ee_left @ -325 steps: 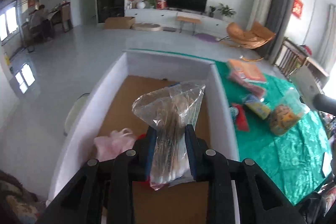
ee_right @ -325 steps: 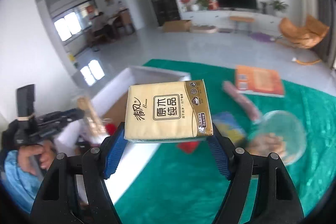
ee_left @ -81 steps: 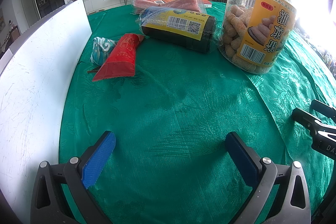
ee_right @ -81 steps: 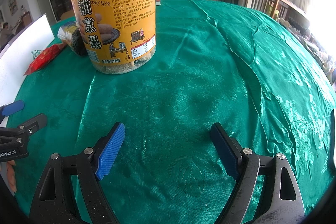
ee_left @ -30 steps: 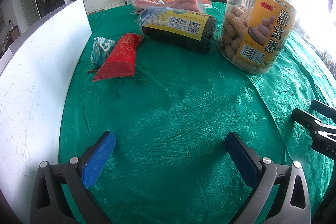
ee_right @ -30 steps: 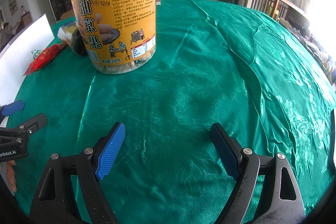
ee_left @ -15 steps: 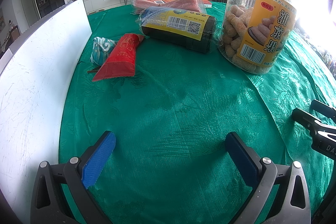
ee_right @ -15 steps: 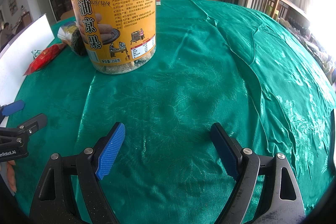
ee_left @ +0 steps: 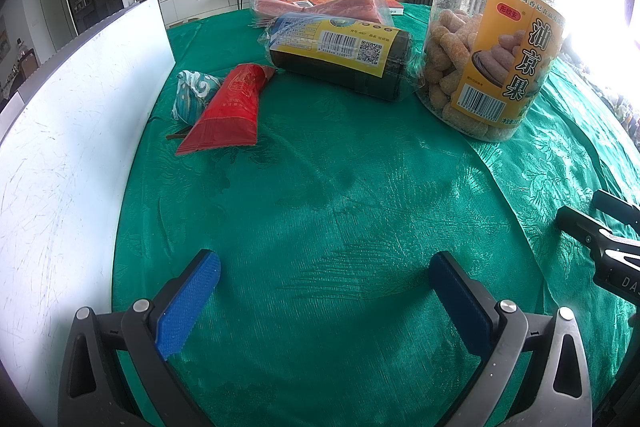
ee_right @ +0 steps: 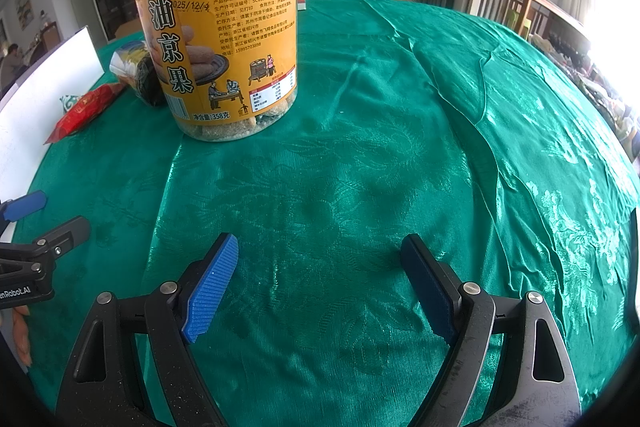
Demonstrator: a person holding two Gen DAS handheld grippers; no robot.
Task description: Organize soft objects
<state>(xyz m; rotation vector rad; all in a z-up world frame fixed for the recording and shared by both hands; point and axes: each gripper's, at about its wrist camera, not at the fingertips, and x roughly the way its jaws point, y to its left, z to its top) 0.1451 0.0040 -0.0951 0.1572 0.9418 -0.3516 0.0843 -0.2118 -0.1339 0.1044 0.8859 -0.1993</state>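
I see a red packet lying flat beside the white box wall, overlapping a teal patterned pouch; a dark wrapped roll lies farther right.

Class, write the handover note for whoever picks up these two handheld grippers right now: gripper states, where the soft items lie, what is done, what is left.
Left gripper: open, empty, over bare green tablecloth.
Right gripper: open, empty, over the cloth, with the clear plastic snack jar with orange label standing ahead to its left.
White-walled box: along the table's left edge; its inside is hidden.
Left on the cloth: red foil pouch, small teal patterned packet, dark wrapped roll with yellow label, pink film-wrapped pack.
Done: cannot be judged from these views.
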